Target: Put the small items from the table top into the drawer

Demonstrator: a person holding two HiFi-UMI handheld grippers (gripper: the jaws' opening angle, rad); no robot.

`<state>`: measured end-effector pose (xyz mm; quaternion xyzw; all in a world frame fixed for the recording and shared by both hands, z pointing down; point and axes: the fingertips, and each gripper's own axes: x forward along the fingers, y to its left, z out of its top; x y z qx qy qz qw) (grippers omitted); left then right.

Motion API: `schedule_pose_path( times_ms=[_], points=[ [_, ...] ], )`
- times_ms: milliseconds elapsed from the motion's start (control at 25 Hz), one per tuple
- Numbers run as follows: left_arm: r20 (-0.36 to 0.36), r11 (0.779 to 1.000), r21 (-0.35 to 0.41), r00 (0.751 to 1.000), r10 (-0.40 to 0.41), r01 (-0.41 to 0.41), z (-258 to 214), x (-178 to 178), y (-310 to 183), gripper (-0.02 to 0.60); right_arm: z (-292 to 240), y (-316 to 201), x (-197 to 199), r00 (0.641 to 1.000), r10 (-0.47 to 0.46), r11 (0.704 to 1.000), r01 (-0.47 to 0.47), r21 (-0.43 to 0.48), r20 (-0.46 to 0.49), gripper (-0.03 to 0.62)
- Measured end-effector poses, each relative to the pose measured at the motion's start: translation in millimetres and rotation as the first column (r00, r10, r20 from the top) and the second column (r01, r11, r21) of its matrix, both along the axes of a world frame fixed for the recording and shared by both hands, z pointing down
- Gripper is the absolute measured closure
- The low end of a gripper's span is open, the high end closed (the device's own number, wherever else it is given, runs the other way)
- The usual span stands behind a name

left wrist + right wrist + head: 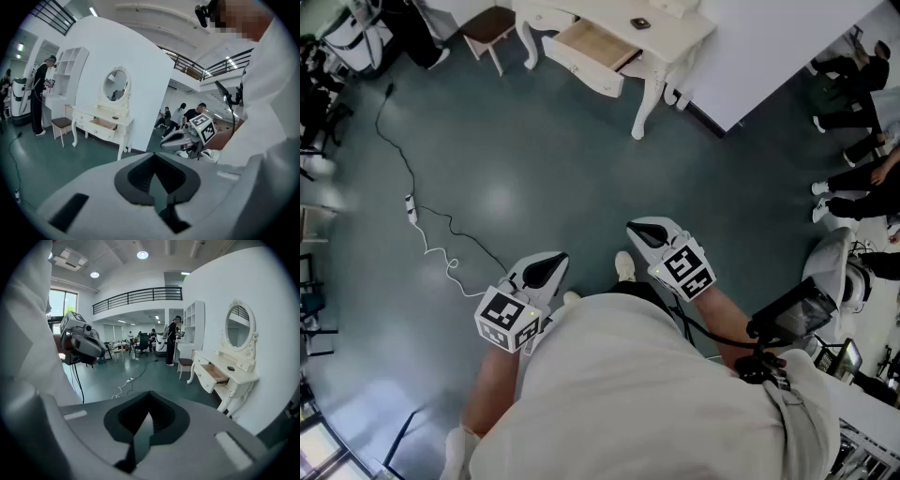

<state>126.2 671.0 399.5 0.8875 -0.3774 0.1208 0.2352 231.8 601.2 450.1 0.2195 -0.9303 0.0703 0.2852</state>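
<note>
Both pairs of jaws are closed on nothing; the left gripper (546,269) and right gripper (645,232) sit low in the head view, close to the person; open floor lies ahead; well apart, at top centre, stands the table (680,30), its drawer (598,45) pulled open; a small dark item (640,22) lies on top, straight up-frame from the right gripper, likely the nearer one.

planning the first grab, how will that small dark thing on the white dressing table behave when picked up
Probably light: the small dark item looks tiny against the dressing table. It seems low and flat, so it should stay put rather than roll or tip, though a low shape may be awkward to pinch. It is too far off to judge its material or slipperiness.
</note>
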Motion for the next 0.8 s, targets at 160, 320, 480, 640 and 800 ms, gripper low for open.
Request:
schedule_pose_path(
  times_ms=[160,320,480,640,800],
  points=[
    [-0.004,1.000,-0.001,1.000,-0.002,0.002,1,-32,14,0.581,-2,15,-30,1.000,0.003,1.000,-0.003,-0.005,-0.002,0.592],
    [-0.007,1.000,0.001,1.000,0.027,-0.027,4,-52,23,0.581,3,32,-51,1.000,0.012,1.000,-0.013,-0.017,-0.014,0.592],
    [-0.025,0.999,-0.002,0.998,0.049,-0.049,17,-69,41,0.581,12,56,-63,0.998,0.046,0.999,-0.047,-0.027,-0.037,0.594],
    [-0.031,0.998,-0.019,0.998,0.051,-0.052,26,-77,25,0.581,17,44,-62,0.997,0.071,0.996,-0.073,-0.053,-0.044,0.592],
    [-0.023,0.998,-0.020,0.998,0.060,-0.061,28,-76,-8,0.581,17,7,-62,0.996,0.091,0.994,-0.092,-0.058,-0.022,0.592]
  ],
)
